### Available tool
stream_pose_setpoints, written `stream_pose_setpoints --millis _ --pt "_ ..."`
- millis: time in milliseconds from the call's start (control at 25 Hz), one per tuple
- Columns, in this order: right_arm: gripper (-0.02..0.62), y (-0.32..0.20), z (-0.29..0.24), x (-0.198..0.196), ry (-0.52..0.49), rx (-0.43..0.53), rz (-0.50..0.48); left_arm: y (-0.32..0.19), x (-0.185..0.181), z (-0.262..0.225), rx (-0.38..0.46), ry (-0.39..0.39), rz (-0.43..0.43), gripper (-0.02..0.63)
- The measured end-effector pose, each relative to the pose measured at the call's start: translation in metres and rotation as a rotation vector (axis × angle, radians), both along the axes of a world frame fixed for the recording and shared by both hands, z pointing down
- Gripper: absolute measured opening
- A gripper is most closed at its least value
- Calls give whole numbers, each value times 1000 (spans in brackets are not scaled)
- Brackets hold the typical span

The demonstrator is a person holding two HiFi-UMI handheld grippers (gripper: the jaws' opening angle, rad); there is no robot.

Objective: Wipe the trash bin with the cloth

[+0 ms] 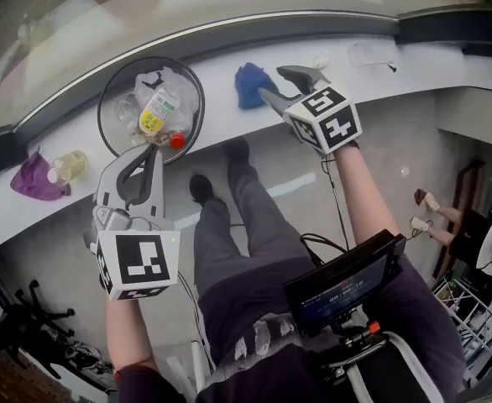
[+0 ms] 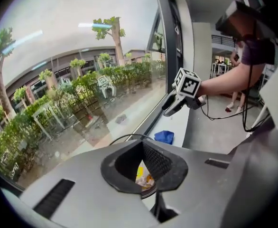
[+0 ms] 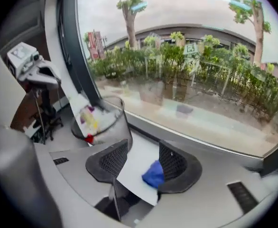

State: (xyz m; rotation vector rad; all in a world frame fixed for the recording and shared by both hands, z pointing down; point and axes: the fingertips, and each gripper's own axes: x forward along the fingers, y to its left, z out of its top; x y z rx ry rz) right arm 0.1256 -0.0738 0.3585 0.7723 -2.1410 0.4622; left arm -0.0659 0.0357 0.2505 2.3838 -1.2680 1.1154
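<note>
A round black mesh trash bin stands on the white window ledge, holding a plastic bag, a yellow bottle and a red cap. A blue cloth lies crumpled on the ledge to its right. My left gripper hovers just in front of the bin, shut with nothing in it. In the left gripper view the bin's inside shows behind my closed tips. My right gripper is raised beside the cloth, open and empty. In the right gripper view the cloth lies on the ledge below its jaws, and the bin stands to the left.
A purple cloth and a pale bottle lie at the ledge's left end. A clear flat item sits on the ledge at the far right. The window glass runs right behind the ledge. The person's legs and a chest-mounted screen are below.
</note>
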Motion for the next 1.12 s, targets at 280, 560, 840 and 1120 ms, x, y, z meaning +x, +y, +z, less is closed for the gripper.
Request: stream_pose_setpoints --millis 280,560,840,1120 --pt "204 24 -176 -64 -279 144 -41 -4 -8 -119 164 -49 52 -2" --pt "-2 72 -282 -93 -415 184 -122 18 -6 -197 267 22 71 -2" --pt "-3 130 -338 -95 -461 227 -172 49 17 -221 271 105 123 -2" --pt "-2 157 -363 -54 -491 245 -171 55 80 -246 279 193 222 -2"
